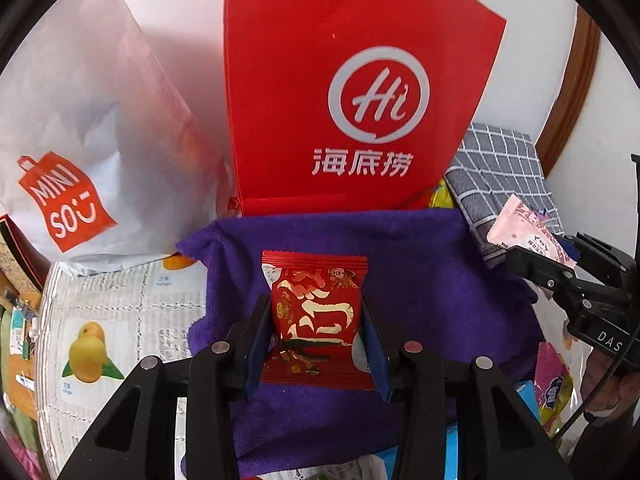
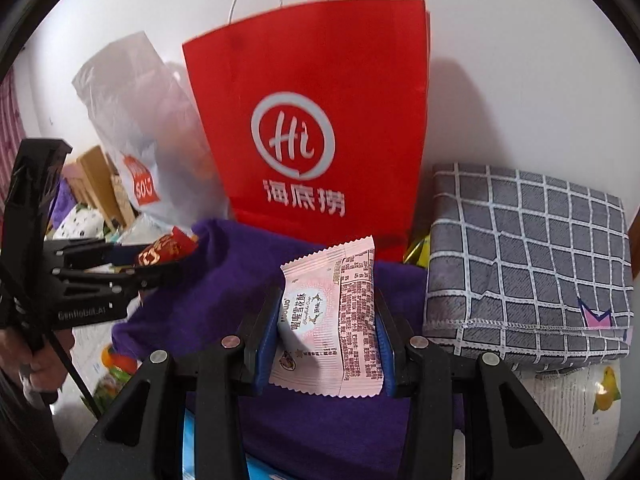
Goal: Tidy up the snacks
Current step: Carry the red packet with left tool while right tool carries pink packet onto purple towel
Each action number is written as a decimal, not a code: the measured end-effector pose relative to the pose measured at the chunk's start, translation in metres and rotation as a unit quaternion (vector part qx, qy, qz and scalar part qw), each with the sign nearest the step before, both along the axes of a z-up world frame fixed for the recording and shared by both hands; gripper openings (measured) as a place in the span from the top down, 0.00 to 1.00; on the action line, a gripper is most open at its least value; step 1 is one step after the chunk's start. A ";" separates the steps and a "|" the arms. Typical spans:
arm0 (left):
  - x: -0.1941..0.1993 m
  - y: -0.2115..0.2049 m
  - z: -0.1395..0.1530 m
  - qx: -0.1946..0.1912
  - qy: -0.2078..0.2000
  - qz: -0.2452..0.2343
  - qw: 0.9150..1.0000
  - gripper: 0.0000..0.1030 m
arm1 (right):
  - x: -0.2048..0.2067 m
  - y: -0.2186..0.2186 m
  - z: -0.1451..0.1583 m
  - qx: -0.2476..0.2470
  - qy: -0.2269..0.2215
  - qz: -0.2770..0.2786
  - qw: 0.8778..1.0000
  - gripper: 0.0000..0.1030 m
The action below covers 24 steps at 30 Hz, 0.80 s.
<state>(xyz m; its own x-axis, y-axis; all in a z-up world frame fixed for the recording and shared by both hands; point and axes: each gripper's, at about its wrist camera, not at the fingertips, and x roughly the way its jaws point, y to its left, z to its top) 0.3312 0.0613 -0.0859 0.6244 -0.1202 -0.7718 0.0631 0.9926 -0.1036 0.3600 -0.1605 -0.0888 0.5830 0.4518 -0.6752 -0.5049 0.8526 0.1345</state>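
Observation:
My left gripper (image 1: 316, 320) is shut on a red snack packet (image 1: 316, 316) with gold lettering, held above a purple towel (image 1: 440, 264). My right gripper (image 2: 326, 320) is shut on a pink snack packet (image 2: 328, 320), also above the purple towel (image 2: 224, 280). Each gripper shows in the other's view: the right one with the pink packet (image 1: 528, 236) at the right edge, the left one with the red packet (image 2: 164, 252) at the left. A red paper bag (image 1: 340, 80) with a white "Hi" logo stands upright behind the towel; it also shows in the right wrist view (image 2: 320, 100).
A white Miniso plastic bag (image 1: 80, 140) stands left of the red bag. A folded grey checked cloth (image 2: 528, 264) lies to the right. A fruit-print tablecloth (image 1: 112, 320) covers the table. More snack packets (image 1: 554, 388) lie at the right, a yellow one (image 1: 440, 198) behind the towel.

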 end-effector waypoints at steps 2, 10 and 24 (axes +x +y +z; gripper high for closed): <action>0.002 -0.001 -0.006 0.001 0.006 0.000 1.000 0.61 | 0.002 0.000 -0.004 -0.004 0.006 0.005 1.000 0.60; 0.010 0.001 -0.026 -0.004 0.040 0.007 0.999 0.61 | 0.011 0.009 -0.027 -0.035 0.041 0.019 0.998 0.60; 0.015 0.001 -0.040 0.006 0.068 0.010 0.998 0.60 | 0.020 0.019 -0.052 -0.074 0.086 0.020 0.993 0.60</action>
